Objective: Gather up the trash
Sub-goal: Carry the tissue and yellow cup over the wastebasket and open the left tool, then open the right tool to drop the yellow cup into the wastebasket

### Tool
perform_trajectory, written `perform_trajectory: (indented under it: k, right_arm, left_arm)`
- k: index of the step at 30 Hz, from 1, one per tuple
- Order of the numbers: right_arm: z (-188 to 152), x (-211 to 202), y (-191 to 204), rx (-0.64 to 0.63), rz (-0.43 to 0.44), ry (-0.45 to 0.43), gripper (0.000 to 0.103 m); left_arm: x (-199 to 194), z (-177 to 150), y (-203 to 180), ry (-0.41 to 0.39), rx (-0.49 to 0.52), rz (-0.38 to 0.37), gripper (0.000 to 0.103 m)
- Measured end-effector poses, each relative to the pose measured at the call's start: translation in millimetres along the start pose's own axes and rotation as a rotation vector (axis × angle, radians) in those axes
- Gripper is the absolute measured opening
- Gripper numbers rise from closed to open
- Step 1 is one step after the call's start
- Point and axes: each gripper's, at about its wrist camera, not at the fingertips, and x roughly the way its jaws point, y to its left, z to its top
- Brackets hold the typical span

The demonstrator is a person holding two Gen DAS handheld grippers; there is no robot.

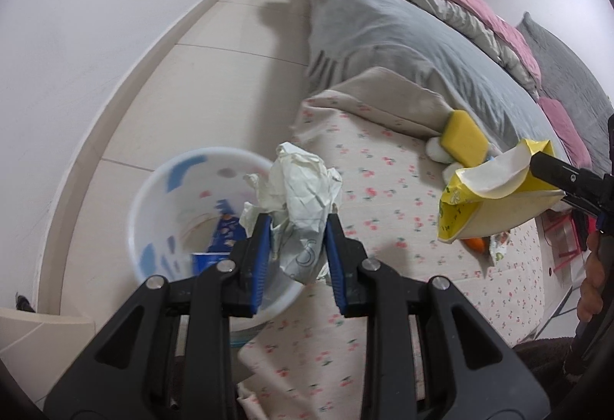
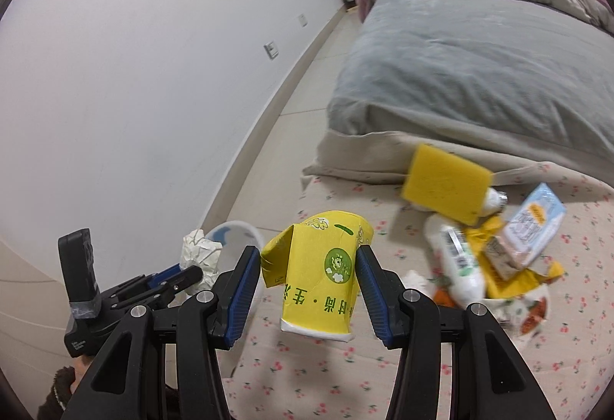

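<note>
The left tool [image 1: 295, 232] pinches a crumpled white paper wad [image 1: 303, 190] at lower centre of its view, over the rim of the white trash bin [image 1: 161, 190] on the floor. The right tool [image 2: 307, 266] pinches a crushed yellow paper cup [image 2: 318, 266] above the floral bed sheet [image 2: 345, 381]; more litter [image 2: 479, 247] lies right.
</note>
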Motion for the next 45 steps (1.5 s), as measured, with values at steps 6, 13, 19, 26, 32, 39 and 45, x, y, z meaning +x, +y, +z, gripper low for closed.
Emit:
perform_trajectory:
  k: [6,13,19,26,32,39,45]
  right_arm:
    - [2.1,26.6,31.5,-0.034,0.031,0.026,0.052]
    - [2.2,60.0,69.1,-0.067,0.072,0.058,0.052]
    - [1.3,85.8,92.4,-0.079,0.099,0.078,0.052]
    - [-2.5,110.2,105.9,-0.098,0.109,0.102,0.052]
    - [-1.6,123.8,106.4,-0.093,0.111,0.118,0.052]
    - [-1.3,140.7,106.0,-0.1,0.113,0.137,0.052]
    - [-1.0,153.7,102.2,-0.097,0.122,0.143,0.054]
  left_arm:
    - [-1.5,-6.0,30.9,0.008,-0.04,0.036,0.03]
    - [5.5,-8.9,58.9,0.039,-0.082,0.058,0.03]
    - [15.7,-9.4,67.6,0.064,-0.1,0.066,0.032]
    - [16.0,-10.6,85.3,0.081,-0.162,0.087,0.066]
    - [1.0,-8.9,98.8,0.054,-0.191,0.114,0.074]
    - [-11.0,-6.8,102.7,0.024,-0.158,0.227,0.085]
    - [-16.6,-6.1,101.2,0.011,-0.133,0.273,0.088]
